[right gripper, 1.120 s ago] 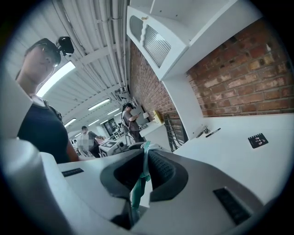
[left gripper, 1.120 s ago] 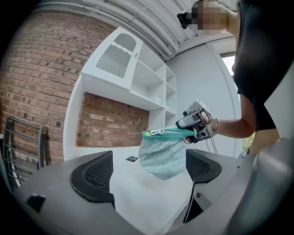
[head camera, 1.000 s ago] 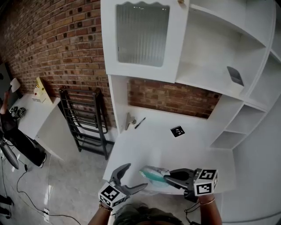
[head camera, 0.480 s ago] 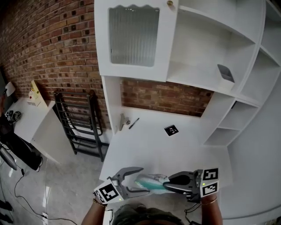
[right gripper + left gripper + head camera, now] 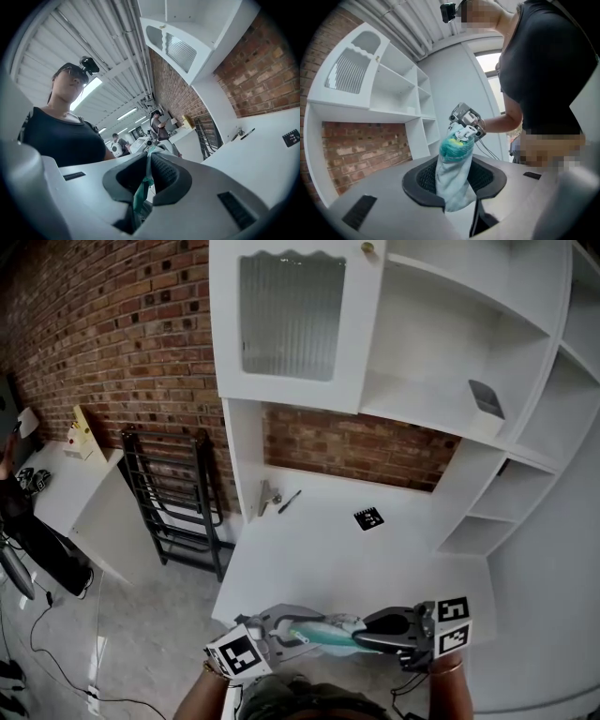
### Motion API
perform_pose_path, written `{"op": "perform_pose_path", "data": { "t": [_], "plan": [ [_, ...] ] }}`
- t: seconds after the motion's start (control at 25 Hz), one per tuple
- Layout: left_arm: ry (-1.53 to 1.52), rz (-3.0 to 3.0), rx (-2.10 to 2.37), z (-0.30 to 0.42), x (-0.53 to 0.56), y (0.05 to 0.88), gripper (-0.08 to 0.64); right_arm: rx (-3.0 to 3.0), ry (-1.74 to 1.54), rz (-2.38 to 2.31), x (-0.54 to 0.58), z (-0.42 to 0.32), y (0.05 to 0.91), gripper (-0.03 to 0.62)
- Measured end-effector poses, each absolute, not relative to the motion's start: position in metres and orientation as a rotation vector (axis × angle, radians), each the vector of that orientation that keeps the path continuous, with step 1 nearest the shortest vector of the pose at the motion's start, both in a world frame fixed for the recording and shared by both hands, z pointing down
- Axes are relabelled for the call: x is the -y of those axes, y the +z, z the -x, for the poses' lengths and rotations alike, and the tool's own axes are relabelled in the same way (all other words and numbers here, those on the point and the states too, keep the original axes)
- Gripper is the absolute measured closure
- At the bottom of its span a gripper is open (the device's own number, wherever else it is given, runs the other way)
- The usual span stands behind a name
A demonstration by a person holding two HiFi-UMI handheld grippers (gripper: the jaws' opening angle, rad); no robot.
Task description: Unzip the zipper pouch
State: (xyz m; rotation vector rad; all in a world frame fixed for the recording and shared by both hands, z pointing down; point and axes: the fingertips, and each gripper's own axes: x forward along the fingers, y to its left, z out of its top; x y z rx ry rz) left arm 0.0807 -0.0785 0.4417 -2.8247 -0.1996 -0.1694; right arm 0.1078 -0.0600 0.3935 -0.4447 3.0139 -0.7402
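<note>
Spanning the gap between the two tongs, the zipper pouch [image 5: 326,632] hangs clear of the white desk top [image 5: 319,563], over its front edge and close to the person.

Left gripper [image 5: 302,627]: the jaws have just been closing, and the pale blue fabric of the pouch now sits between them. In the left gripper view, both ribbed pads press on that fabric at one end of the pouch. The teal part of the pouch stands beyond the jaws, toward the other tool.

Right gripper [image 5: 364,637]: the jaws are together on a thin teal strip at the opposite end of the pouch. In the right gripper view, the strip runs edge-on down the narrow slit between the pads.

In the head view, both tools point toward each other and lie roughly level, with the pouch stretched lengthwise between them.

Other items on the desk top:
- a black-and-white marker tag [image 5: 368,517], flat, toward the back edge, right of centre;
- a dark pen [image 5: 288,502], near the back left corner;
- a small metal item [image 5: 265,495], just left of the pen; its type cannot be determined.

A black metal rack [image 5: 173,498] leans on the brick wall [image 5: 112,343], left of the desk.
</note>
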Motion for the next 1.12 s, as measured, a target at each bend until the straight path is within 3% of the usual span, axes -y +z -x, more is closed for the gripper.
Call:
{"op": "perform_pose_path", "data": {
  "t": [0.16,0.28,0.48,0.8,1.12],
  "plan": [
    [-0.207,2.802,0.122,-0.085,0.081,0.446,0.545,-2.963,-0.812,0.538,0.073,-0.12,0.4,0.566],
    [-0.287,2.776,-0.008,-0.089,0.091,0.453,0.554,-2.943,-0.792,0.696,0.087,-0.129,0.407,0.557],
    [-0.356,2.797,-0.24,-0.092,0.114,0.461,0.554,-2.969,-0.503,1.029,0.1,-0.145,0.406,0.428],
    [-0.488,2.851,-0.523,-0.087,0.14,0.484,0.555,-2.714,-0.452,1.35,0.119,-0.183,0.404,0.408],
    [-0.515,2.866,-0.801,-0.084,0.164,0.487,0.555,-2.824,-0.34,1.352,0.111,-0.108,0.421,0.413]
  ]
}}
